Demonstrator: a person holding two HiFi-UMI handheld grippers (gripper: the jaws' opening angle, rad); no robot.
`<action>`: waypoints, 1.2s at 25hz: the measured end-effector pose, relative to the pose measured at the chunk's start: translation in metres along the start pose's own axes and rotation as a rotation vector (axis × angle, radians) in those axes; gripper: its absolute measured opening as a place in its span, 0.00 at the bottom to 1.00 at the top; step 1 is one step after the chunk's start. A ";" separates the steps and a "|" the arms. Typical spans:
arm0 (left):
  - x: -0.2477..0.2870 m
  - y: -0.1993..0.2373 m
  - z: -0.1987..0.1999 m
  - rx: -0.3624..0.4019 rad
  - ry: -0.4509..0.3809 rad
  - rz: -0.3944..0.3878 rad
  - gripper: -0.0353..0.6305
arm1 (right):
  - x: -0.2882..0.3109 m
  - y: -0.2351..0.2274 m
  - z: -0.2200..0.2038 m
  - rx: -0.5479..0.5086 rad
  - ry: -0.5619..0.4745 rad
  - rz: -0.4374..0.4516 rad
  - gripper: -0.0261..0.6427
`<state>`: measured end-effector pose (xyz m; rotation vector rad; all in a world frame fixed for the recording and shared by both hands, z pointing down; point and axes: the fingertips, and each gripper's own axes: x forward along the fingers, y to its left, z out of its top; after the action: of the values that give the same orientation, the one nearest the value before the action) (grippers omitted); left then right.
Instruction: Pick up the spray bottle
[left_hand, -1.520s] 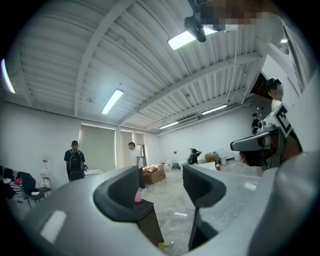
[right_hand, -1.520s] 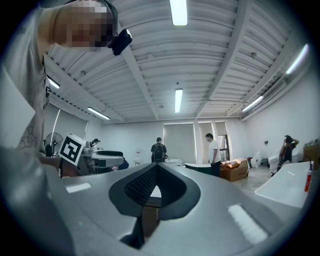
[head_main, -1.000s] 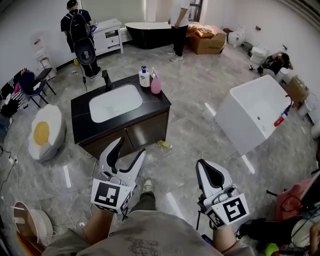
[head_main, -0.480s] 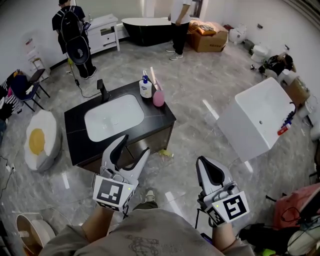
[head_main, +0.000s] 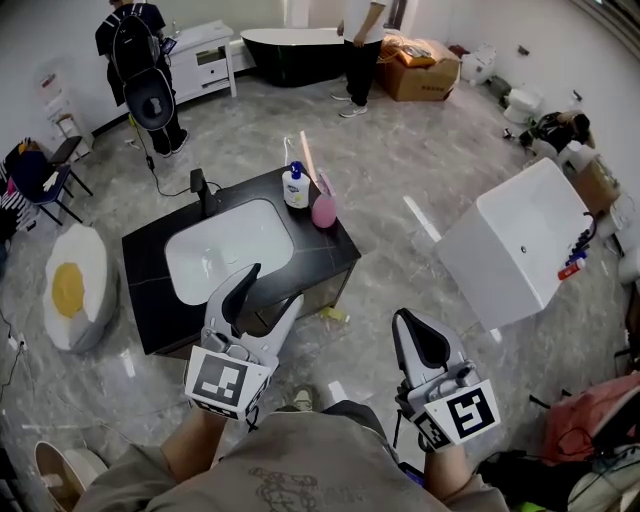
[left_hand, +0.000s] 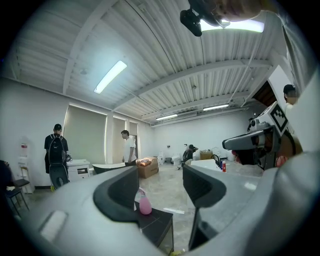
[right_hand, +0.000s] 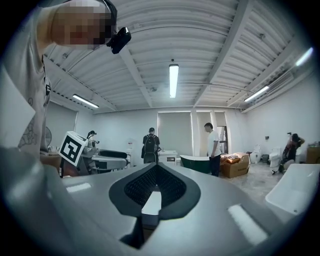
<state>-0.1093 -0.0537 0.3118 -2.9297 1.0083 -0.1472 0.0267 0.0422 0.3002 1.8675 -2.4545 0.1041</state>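
The pink spray bottle (head_main: 323, 206) stands upright at the back right corner of the black vanity top (head_main: 338, 245), beside a white pump bottle (head_main: 295, 187). My left gripper (head_main: 271, 290) is open and empty, held in the air over the vanity's front edge, well short of the bottle. In the left gripper view the pink spray bottle (left_hand: 145, 205) shows far off between the open jaws of the left gripper (left_hand: 160, 192). My right gripper (head_main: 406, 327) hangs over the floor to the vanity's right. In its own view the right gripper (right_hand: 156, 186) is shut on nothing.
A white sink (head_main: 228, 250) with a black faucet (head_main: 198, 186) is set into the vanity. A white tub (head_main: 520, 240) stands to the right and an egg-shaped cushion (head_main: 68, 290) to the left. Two people (head_main: 140, 60), a black bathtub (head_main: 290, 45) and a cardboard box (head_main: 420, 65) are at the back.
The vanity and the bottles have come nearer in the head view, and the left gripper now overlaps the vanity's front edge. Both grippers keep the same pose and jaw state.
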 end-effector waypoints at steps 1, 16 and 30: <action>0.003 0.003 -0.002 -0.002 0.005 -0.002 0.45 | 0.004 -0.002 0.000 -0.001 0.002 -0.002 0.08; 0.093 0.031 -0.019 0.007 0.056 0.013 0.45 | 0.076 -0.075 -0.010 0.010 0.022 0.032 0.08; 0.247 0.058 -0.036 0.016 0.130 0.130 0.45 | 0.184 -0.211 -0.022 0.041 0.070 0.200 0.08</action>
<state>0.0452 -0.2515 0.3626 -2.8604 1.2057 -0.3428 0.1812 -0.1889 0.3421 1.5978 -2.6027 0.2251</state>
